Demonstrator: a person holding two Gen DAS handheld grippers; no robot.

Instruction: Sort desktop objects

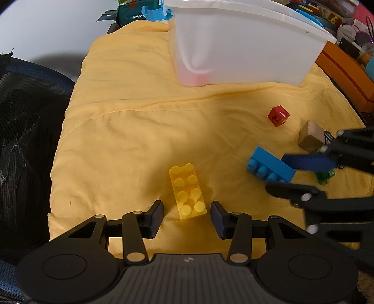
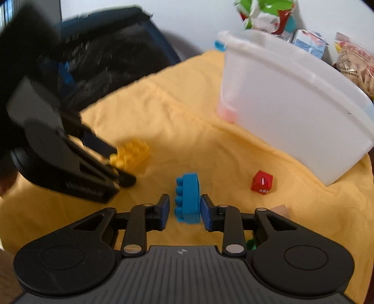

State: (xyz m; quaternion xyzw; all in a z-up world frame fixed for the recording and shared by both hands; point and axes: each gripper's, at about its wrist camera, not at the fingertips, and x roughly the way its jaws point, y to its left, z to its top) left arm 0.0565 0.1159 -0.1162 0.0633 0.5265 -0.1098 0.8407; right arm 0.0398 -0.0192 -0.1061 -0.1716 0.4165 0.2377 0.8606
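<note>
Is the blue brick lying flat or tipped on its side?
Tipped on its side: the blue brick rests on the yellow cloth with its studs pointing sideways, not up.

A black mesh chair [image 1: 28, 112] stands left of the yellow cloth [image 1: 131, 131]. Snack packets [image 2: 264, 14] and an orange box [image 1: 346, 77] crowd the far edge.

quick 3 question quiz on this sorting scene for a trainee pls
1. True or false: the yellow brick lies untouched inside the open left hand-held gripper.
2. What sits between the jaws of the right hand-held gripper? A) red cube B) blue brick C) wooden block
3. Fill in: the white bin stands on a ___ cloth.

Key: 1 true; 2 B; 3 yellow
</note>
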